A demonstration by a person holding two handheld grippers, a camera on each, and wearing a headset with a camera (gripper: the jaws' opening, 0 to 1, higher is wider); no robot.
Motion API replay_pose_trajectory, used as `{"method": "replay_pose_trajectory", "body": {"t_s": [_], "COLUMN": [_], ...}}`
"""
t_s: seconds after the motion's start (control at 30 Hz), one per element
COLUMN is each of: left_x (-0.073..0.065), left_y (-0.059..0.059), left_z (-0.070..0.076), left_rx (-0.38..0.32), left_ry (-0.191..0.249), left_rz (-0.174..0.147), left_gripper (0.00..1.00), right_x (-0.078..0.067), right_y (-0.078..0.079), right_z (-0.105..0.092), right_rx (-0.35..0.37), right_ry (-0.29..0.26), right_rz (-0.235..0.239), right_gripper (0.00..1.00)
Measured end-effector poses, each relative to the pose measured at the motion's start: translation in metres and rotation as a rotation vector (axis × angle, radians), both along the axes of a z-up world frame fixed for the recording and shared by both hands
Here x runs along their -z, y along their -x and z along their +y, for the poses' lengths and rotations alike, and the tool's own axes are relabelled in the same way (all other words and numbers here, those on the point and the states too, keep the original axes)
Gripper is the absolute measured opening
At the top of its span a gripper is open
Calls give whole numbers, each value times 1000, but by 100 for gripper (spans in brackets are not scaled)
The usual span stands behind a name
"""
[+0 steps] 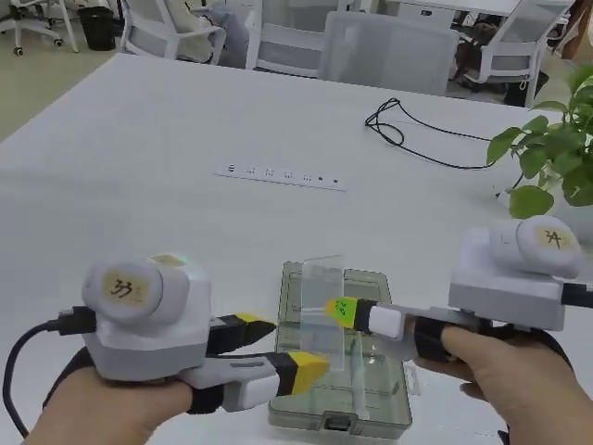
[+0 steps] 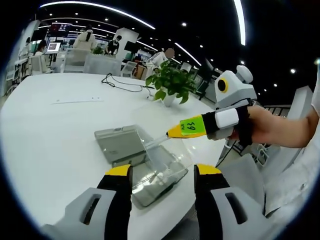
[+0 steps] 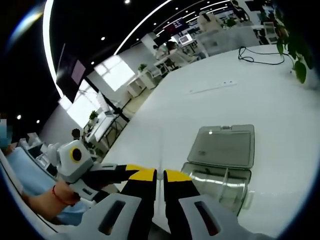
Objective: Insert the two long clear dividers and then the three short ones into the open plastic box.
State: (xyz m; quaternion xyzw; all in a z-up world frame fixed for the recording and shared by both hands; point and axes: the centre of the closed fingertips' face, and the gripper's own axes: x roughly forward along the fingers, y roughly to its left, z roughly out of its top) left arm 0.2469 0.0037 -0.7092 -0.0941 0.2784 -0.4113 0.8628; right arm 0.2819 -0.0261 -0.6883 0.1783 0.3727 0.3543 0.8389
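While my right gripper [image 1: 340, 311] pinches a thin clear plastic divider [image 1: 324, 278] over the open transparent plastic box [image 1: 380, 408] at the white table's [image 1: 185, 120] near edge, and my left gripper [image 1: 283, 348] stands wide, I think I must next lower it straight into its slots.

A round tan sticker [image 1: 125, 289] on the rounded white top of the left claw [image 1: 292, 345] is showing a handwritten "33". A second tan sticker [image 1: 554, 238], on the white top of the right claw [image 1: 335, 311], is showing "34". A green sticker [image 2: 191, 126] near the right claw's yellow tip is carrying handwritten digits that are looking like "39".
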Motion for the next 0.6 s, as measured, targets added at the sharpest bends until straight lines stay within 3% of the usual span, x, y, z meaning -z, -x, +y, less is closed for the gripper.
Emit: {"method": "replay_pose_trajectory", "body": {"t_s": [0.13, 0.3, 0.4, 0.47, 0.6], "left_x": [4, 8, 11, 14, 14], "left_y": [3, 6, 7, 8, 8], "left_z": [6, 11, 14, 15, 17], "left_rx": [46, 90, 126, 139, 169], "left_ry": [-26, -47, -61, -65, -70], "left_rz": [-44, -77, -105, -101, -136], "left_gripper": [58, 67, 75, 80, 87], "right_x": [5, 8, 15, 17, 24], "right_y": [-5, -13, -12, -16, -17], "right_z": [-3, -8, -16, -18, -23], "right_rx": [1, 21, 38, 57, 84], "right_ry": [42, 98, 169, 191, 241], "right_rz": [42, 83, 150, 159, 226], "right_gripper": [6, 6, 6, 6, 6]}}
